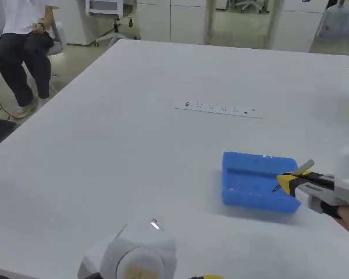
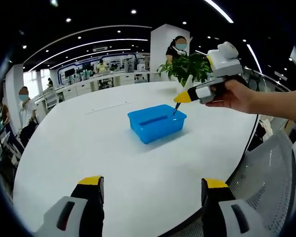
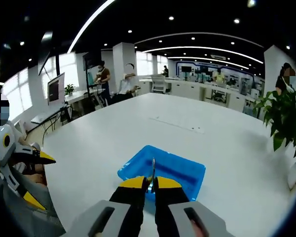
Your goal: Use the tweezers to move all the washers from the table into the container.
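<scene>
Hovering over container of indiscernible contents, right gripper clenched on tweezers; left gripper fingers released.

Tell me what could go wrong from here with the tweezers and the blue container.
1. The right claw holds the tweezers tip-down over the blue container. A careless push could shove the container, as the left claw hangs open near the table edge, steadying nothing.
2. The row of small parts, probably the washers, lies well apart from the container, so one might drop on the carry.
</scene>
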The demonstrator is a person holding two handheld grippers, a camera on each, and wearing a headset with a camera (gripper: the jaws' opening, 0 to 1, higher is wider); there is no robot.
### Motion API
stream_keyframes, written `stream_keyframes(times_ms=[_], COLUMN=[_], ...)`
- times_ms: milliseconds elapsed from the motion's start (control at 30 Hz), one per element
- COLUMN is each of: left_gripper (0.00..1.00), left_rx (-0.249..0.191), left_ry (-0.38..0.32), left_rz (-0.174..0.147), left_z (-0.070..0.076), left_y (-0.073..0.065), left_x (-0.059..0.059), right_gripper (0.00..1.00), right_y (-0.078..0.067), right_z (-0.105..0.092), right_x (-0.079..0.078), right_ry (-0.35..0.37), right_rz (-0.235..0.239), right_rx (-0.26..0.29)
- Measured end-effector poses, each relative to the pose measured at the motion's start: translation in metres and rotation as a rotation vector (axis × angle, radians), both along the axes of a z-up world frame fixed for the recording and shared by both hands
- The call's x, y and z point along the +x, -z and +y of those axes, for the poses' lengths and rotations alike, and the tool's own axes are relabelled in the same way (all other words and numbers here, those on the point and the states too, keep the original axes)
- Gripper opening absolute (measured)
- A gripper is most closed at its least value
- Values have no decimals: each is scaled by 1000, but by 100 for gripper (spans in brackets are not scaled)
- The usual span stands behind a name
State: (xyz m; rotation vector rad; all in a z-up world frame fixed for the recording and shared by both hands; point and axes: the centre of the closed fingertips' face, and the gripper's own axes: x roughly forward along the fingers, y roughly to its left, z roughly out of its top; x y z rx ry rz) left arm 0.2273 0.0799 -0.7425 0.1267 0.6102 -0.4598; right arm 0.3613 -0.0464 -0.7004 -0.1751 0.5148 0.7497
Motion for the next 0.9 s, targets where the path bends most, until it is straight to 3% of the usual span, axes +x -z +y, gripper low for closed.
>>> stream_keyframes(times_ms=[100,133,200,267,300,367,433,500,600,667,833,900], left_gripper=[73,69,63,64,62,58,49,40,35,31,22,15], left_rx=[38,92,142,151,162,192,184,156,123,104,118,116], left_ry=[22,29,76,98,131,136,163,197,280,336,481,534], left_rz=[-3,-32,-25,-37,-30,-23,-35,-70,-78,-112,-156,-149], left_z=[1,5,4,1,-2,-2,-9,-21,-41,-55,-83,-92], left_y=[-3,-5,-4,-7,-9,-11,-17,-29,-35,-43,-57,-58], left_x=[3,7,6,8,8,10,12,15,12,10,2,-1], right_gripper=[3,3,3,3,3,4,4,4,4,4,3,3], right_y=[2,2,5,9,14,22,30,36,48,52,54,56], right_z=[4,4,6,8,10,14,17,20,21,25,32,33], right_x=[-21,-24,-37,-48,-56,-71,-82,-93,-105,-112,-128,-131], right_ry=[-78,-83,-105,-132,-151,-210,-250,-285,-360,-415,-527,-551], right_rz=[20,9,22,35,43,69,95,101,110,102,118,116], right_rx=[-32,-42,-46,-50,-66,-92,-113,-136,-212,-245,-289,-304])
